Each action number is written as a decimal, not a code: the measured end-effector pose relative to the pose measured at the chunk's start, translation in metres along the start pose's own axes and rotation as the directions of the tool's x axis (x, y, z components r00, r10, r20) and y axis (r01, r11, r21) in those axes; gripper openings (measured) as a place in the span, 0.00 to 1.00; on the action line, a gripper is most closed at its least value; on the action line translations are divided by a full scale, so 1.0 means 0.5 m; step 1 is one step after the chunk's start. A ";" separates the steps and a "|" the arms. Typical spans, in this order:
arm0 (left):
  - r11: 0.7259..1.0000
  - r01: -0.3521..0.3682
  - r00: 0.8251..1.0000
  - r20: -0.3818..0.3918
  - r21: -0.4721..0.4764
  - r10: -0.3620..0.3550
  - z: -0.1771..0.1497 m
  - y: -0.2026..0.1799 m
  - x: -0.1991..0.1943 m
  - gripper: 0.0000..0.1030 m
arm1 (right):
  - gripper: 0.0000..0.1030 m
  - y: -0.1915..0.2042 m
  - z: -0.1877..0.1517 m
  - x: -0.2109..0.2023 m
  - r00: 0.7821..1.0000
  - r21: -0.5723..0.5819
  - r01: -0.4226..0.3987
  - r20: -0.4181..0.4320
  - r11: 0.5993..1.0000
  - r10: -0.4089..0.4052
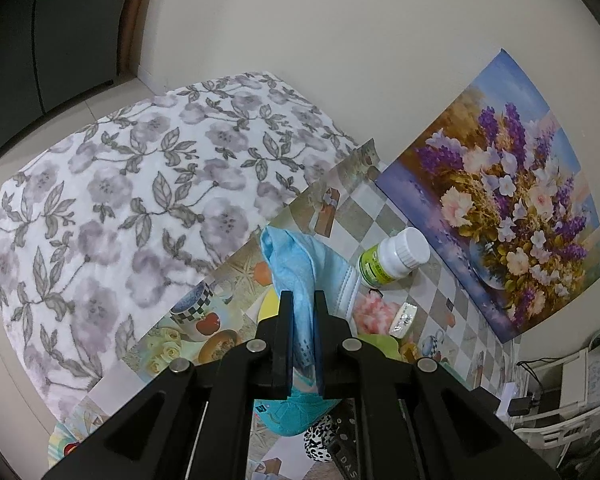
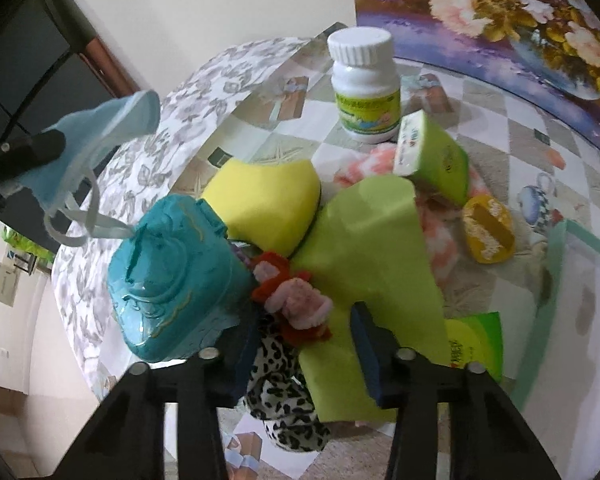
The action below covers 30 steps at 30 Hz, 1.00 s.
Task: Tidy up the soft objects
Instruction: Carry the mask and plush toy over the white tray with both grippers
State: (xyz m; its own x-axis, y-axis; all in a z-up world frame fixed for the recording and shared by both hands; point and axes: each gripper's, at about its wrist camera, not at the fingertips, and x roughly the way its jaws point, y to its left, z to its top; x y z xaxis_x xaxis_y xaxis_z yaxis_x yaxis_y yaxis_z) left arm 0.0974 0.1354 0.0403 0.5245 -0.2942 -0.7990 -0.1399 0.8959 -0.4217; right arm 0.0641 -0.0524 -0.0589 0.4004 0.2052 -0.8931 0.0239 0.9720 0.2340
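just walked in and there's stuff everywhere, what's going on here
A person is sorting soft things on a patterned table with a handheld gripper in each hand. The left gripper is shut on a light blue face mask and holds it up off the table. The right gripper is down over the pile, its jaws either side of a pink and red fuzzy item and a leopard-print cloth but not clearly clamped on them. A teal pouch, yellow sponge and white bottle sit nearby.

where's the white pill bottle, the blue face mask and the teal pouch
white plastic pill bottle with green label (image 2: 363, 92), right wrist view, on the label front
light blue fabric face mask (image 1: 296, 268), left wrist view, on the fabric just above the left claw
teal embossed pouch (image 2: 168, 276), right wrist view, on its top face
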 end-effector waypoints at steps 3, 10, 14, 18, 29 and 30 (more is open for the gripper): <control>1.000 0.001 1.000 -0.003 -0.001 -0.001 0.001 0.000 0.002 0.08 | 0.29 -0.003 0.002 0.009 1.000 0.010 -0.012 -0.001 1.000 0.012; 1.000 0.001 1.000 0.005 0.005 -0.001 -0.002 -0.002 0.000 0.08 | 0.22 -0.011 0.004 -0.023 0.999 0.026 -0.026 0.031 0.999 0.026; 1.000 0.001 1.000 0.018 0.017 -0.002 -0.006 -0.008 -0.010 0.08 | 0.21 -0.018 0.007 -0.046 0.998 0.038 -0.036 0.059 0.999 0.033; 0.999 0.006 0.999 0.036 0.042 -0.007 -0.011 -0.027 -0.026 0.08 | 0.21 -0.030 0.009 -0.085 0.994 0.062 -0.047 0.100 0.997 0.041; 0.987 0.052 0.999 0.001 0.149 -0.053 -0.062 -0.136 -0.040 0.08 | 0.21 -0.152 -0.022 -0.207 0.977 0.203 0.088 0.174 0.975 -0.124; 0.985 0.057 0.998 -0.009 0.164 -0.056 -0.072 -0.151 -0.038 0.08 | 0.21 -0.175 -0.029 -0.219 0.973 0.225 0.110 0.172 0.968 -0.151</control>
State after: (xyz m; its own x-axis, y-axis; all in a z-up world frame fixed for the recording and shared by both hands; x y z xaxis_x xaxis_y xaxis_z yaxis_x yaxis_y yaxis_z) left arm 0.0678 0.0613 0.0720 0.5236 -0.3473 -0.7780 0.0299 0.9201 -0.3906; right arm 0.0051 -0.1582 0.0132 0.5442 0.0332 -0.8383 0.2730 0.9378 0.2144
